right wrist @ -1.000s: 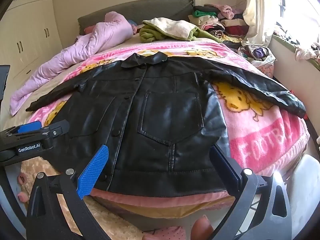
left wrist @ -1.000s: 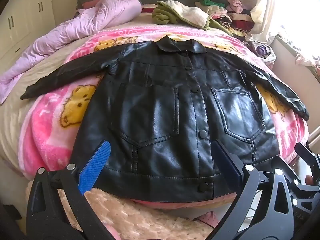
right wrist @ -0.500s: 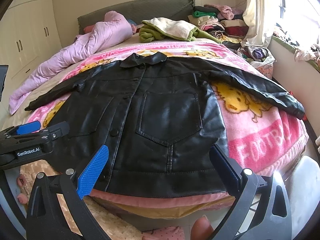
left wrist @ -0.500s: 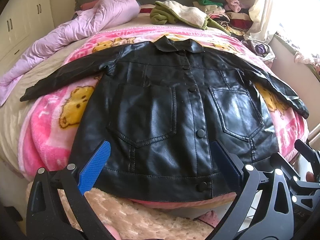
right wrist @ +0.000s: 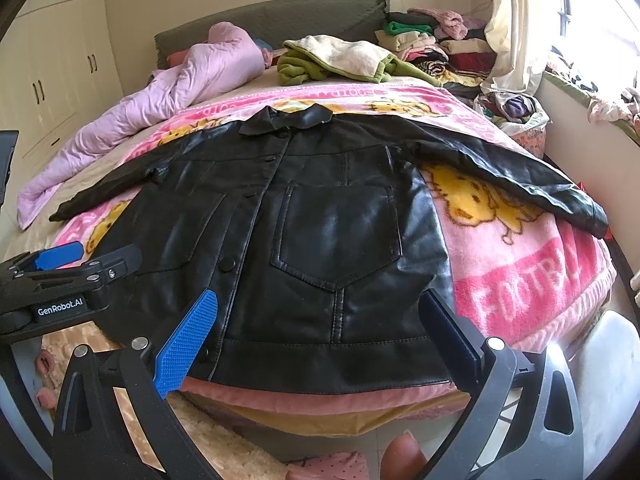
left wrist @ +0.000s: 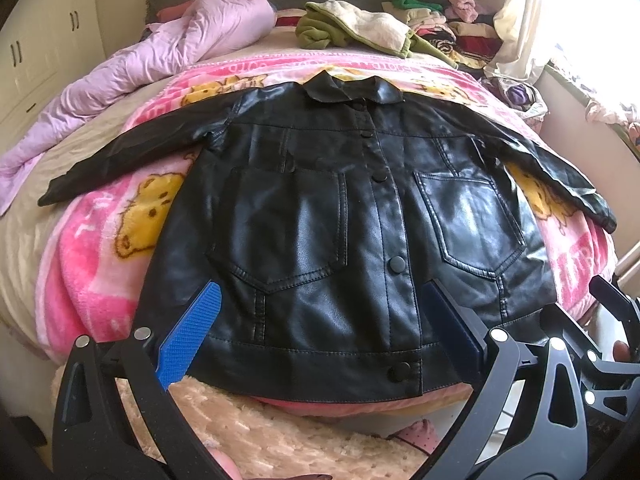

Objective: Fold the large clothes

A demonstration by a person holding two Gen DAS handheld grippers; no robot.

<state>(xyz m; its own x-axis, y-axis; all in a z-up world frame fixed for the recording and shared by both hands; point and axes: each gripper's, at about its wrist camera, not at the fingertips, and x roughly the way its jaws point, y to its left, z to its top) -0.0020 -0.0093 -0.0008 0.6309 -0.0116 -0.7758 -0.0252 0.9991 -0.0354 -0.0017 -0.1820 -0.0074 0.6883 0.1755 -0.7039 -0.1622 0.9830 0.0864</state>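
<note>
Bedroom bed (left wrist: 24, 248) carries a black leather jacket (left wrist: 332, 216), heavy, slick, stiffish; grasp hem corners at the near edge. Left gripper (left wrist: 316, 332) and right gripper (right wrist: 316, 332) gape, empty.

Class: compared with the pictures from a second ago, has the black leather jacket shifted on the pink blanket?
No. The black leather jacket lies spread against the same bear prints on the pink blanket; only the cameras drift slightly.

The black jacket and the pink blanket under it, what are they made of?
The black jacket looks like leather or fake leather: smooth, shiny, with bright window glints and stitched seams. Which one, the pictures cannot tell. The pink blanket looks like soft fleece: matte and fuzzy, with printed yellow bears.
</note>
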